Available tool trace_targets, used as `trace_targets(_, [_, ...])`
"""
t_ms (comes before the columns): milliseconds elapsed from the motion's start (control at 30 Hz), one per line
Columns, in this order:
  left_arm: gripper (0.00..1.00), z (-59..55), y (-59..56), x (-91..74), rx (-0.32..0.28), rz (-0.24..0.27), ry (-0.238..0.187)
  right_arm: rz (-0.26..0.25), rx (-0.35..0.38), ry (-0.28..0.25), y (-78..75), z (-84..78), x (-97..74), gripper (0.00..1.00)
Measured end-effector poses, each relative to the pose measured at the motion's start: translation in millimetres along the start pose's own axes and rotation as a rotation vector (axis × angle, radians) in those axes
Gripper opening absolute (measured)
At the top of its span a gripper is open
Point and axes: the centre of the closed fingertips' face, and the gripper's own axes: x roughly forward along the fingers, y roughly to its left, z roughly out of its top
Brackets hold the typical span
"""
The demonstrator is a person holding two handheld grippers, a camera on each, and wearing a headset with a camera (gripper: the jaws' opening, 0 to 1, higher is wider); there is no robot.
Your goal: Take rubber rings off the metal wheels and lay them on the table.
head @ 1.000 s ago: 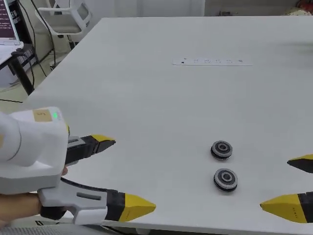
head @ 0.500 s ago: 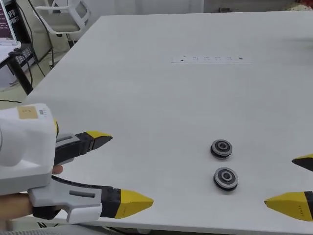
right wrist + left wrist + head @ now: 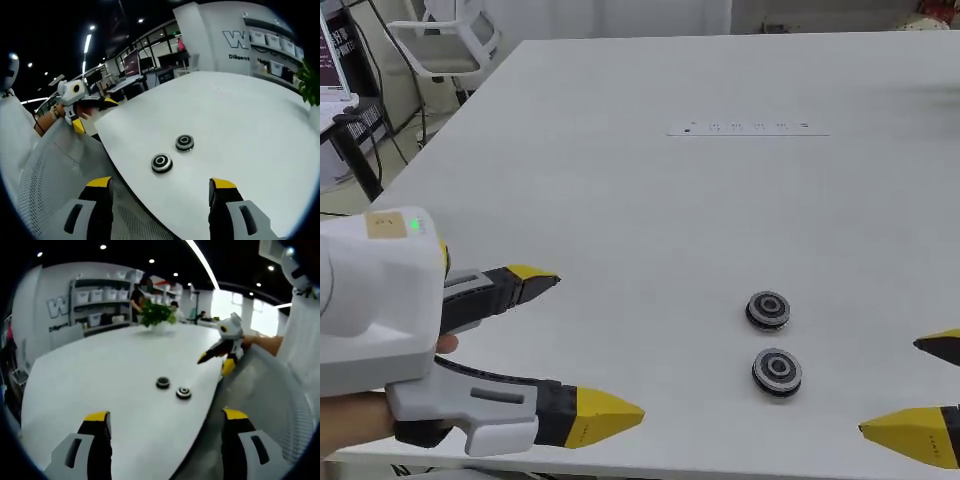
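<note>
Near wheel (image 3: 777,371) lies on the table (image 3: 620,180) by its front edge; far wheel (image 3: 768,310) just behind it; left gripper (image 3: 598,347), jaws spread and empty, well left of near wheel; right gripper (image 3: 890,386), spread and empty, near its right.

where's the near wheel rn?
Head view, lower right: the near wheel lies on the table just this side of the far wheel, apart from it, between the left gripper and, closer, the right gripper.

Open table (image 3: 620,200) around near wheel (image 3: 777,370), far wheel (image 3: 768,310); socket strip (image 3: 748,128) well beyond.
</note>
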Motion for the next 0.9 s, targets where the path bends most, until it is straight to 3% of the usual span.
trace_targets(267, [0.92,15.6,-2.3,6.6,0.036,-0.022,-0.007,0.000,-0.015,-0.012,-0.7,9.0,0.7,0.77])
trace_targets(400, [0.92,30.2,-8.7,14.0,0.084,-0.051,-0.014,0.007,-0.037,-0.018,0.6,18.3,4.7,0.76])
trace_targets(900, [0.92,70.8,-21.2,50.4,0.273,-0.153,-0.005,0.027,-0.170,-0.052,-2.6,71.2,14.8,0.71])
